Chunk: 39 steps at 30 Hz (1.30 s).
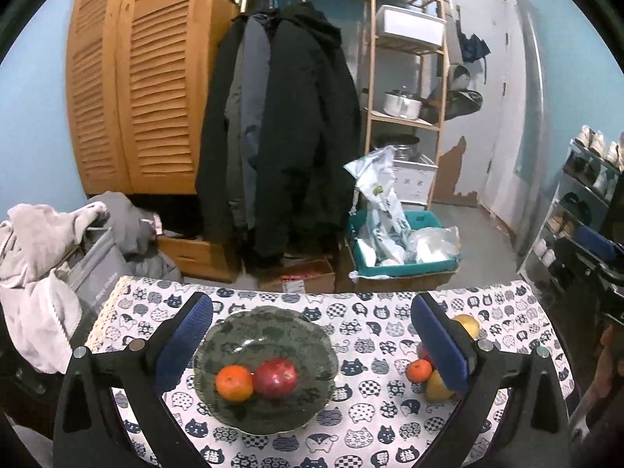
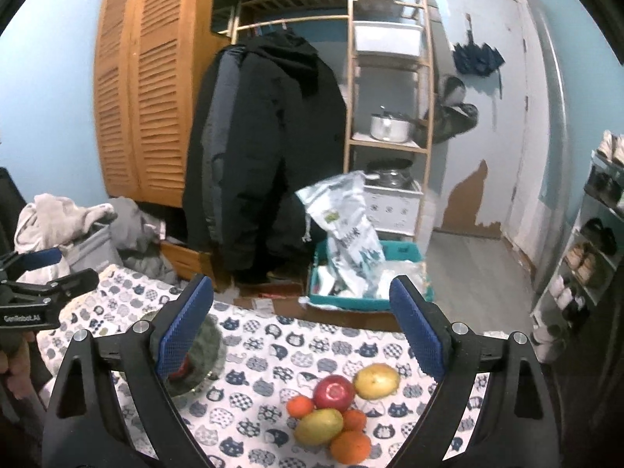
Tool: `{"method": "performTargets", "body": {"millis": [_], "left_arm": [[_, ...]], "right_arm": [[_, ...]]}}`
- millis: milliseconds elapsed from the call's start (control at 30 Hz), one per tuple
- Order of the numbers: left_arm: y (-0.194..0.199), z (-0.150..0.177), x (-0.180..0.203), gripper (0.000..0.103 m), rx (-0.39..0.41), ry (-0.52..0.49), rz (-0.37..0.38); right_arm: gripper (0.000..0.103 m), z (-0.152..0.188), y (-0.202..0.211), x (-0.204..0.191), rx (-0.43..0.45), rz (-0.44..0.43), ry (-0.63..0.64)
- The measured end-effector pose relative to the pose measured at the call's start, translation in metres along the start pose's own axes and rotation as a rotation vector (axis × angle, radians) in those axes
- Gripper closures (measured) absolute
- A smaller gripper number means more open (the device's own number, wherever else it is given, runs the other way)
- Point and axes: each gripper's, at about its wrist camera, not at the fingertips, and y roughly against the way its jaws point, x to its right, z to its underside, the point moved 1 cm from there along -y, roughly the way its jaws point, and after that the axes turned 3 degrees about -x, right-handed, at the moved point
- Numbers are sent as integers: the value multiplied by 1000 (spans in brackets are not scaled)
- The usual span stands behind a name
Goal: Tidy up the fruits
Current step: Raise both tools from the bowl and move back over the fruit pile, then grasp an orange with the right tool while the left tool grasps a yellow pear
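Observation:
A dark green glass plate [image 1: 265, 327] sits on the cat-print tablecloth and holds an orange [image 1: 234, 383] and a red apple [image 1: 276, 377]. My left gripper [image 1: 312, 345] is open and empty, its jaws standing either side of the plate. In the right wrist view a pile of loose fruit lies on the cloth: a red apple [image 2: 334, 391], two yellow-green pears [image 2: 376, 380] [image 2: 318, 426] and several oranges [image 2: 350, 447]. My right gripper [image 2: 302, 329] is open and empty above the pile. The plate [image 2: 208, 345] shows partly behind its left finger.
The small table [image 1: 390, 335] ends just beyond the plate. Behind it stand hanging dark coats [image 1: 284, 124], a wooden louvred wardrobe [image 1: 136, 78], a shelf rack [image 1: 405, 78] and a teal bin [image 1: 405, 241] of bags. Laundry [image 1: 43, 265] is piled at the left. The left gripper [image 2: 35, 300] shows at the right view's left edge.

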Motion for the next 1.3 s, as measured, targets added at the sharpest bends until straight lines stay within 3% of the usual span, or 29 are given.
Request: {"method": "performTargets", "body": {"millis": [567,867,1300], "left_arm": [[-19,6,52,1,-60,-75,70],[-62,28,81,1,-146,-129,81],[-140,84,116,1,-359,-168,104]], "right_arm": [[13,25,4,44,-66,70,-54],[13,64,-31,67,-241,93,-89],[13,150,-98,91,-563,68,-160]]}}
